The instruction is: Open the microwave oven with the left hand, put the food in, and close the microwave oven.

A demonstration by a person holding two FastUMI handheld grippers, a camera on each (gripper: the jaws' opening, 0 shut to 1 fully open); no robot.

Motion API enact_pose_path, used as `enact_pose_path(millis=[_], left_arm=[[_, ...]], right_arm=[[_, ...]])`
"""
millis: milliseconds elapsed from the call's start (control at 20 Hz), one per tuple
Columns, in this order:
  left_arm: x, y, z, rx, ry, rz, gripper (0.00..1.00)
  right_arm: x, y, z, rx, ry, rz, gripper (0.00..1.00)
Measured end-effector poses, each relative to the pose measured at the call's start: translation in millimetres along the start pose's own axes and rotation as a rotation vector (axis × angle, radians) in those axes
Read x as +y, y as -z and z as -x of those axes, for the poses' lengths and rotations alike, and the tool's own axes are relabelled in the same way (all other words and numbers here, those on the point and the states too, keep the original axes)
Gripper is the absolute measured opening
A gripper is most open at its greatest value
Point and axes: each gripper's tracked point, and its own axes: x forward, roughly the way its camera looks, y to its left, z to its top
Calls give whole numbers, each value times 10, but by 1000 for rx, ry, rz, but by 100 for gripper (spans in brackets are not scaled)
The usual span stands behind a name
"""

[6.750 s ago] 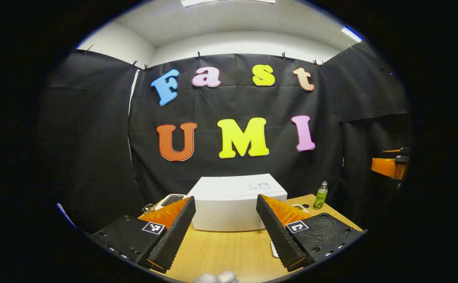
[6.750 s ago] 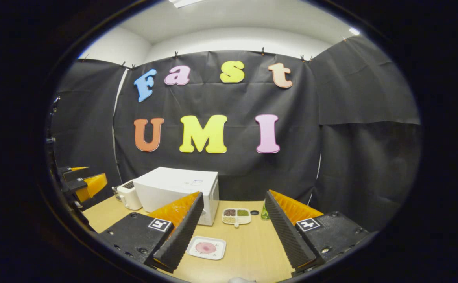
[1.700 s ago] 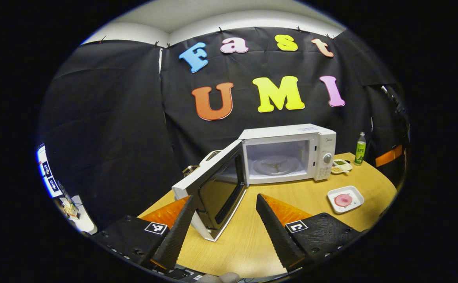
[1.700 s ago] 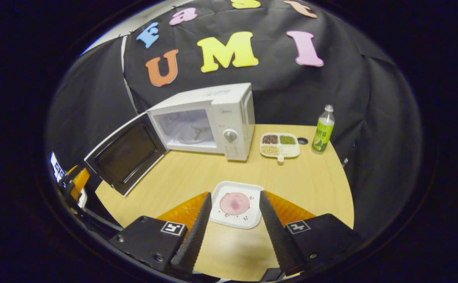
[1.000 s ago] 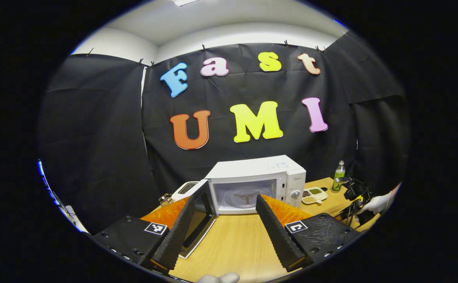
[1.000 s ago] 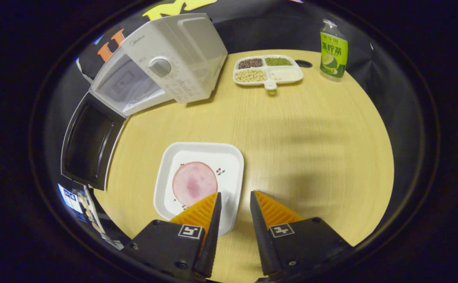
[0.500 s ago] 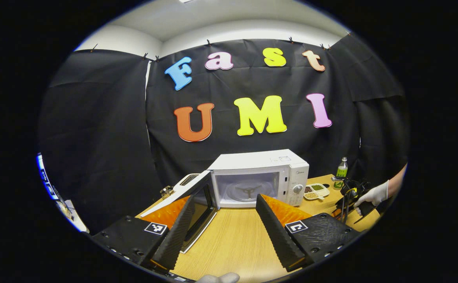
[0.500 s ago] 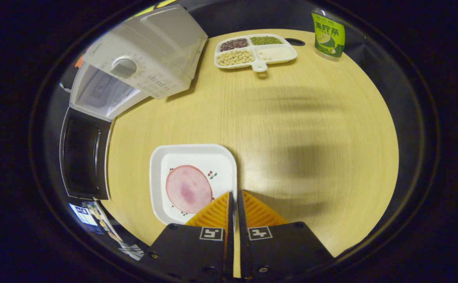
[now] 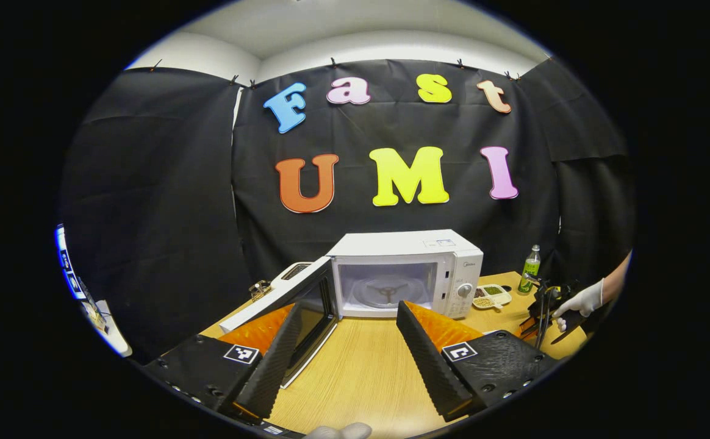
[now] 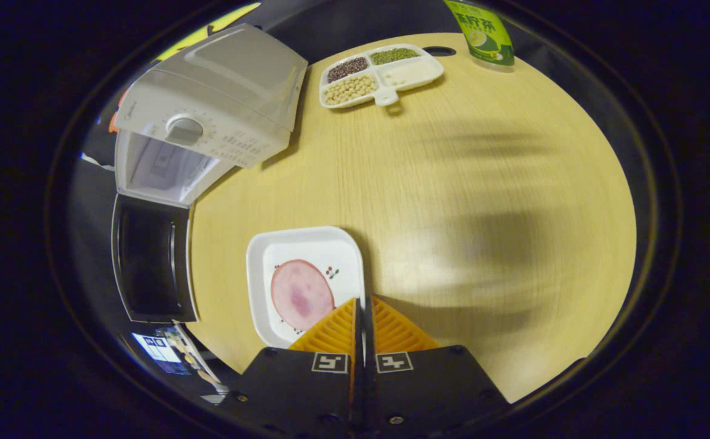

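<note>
The white microwave (image 9: 407, 268) stands at the back of the wooden table, its door (image 9: 297, 302) swung wide open to the left and its cavity bare except for the turntable. My left gripper (image 9: 349, 308) hangs open in front of it, holding nothing. In the right gripper view a white square plate (image 10: 297, 244) carries a round pink slice of food (image 10: 301, 294). My right gripper (image 10: 363, 302) is shut on the plate's right rim. The microwave (image 10: 208, 116) and its open door (image 10: 150, 262) lie to the left of the plate.
A divided tray of beans (image 10: 379, 73) and a green bottle (image 10: 480, 30) stand behind the plate, right of the microwave. A toaster (image 9: 291, 274) sits left of the microwave. A gloved hand (image 9: 580, 299) holds the right gripper (image 9: 541, 305) at the table's right side.
The microwave door went from shut to open. My left gripper drew back from it. My right gripper came down over the plate and closed its fingers on the right rim.
</note>
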Motion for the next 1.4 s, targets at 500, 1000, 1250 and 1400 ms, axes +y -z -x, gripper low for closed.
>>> enact_pose_path(millis=[500, 1000, 1250, 1400], left_arm=[[232, -25, 67, 33, -6, -17, 93], [584, -44, -41, 48, -14, -43, 93], [759, 152, -102, 57, -1, -66, 93], [905, 284, -142, 53, -23, -80, 93]], right_arm=[[1011, 27, 203, -167, -275, -96, 4], [2397, -325, -1, -522, -494, -347, 3], [2852, -535, -284, -683, -469, -411, 4], [3052, -685, -429, -777, -467, -486, 0]])
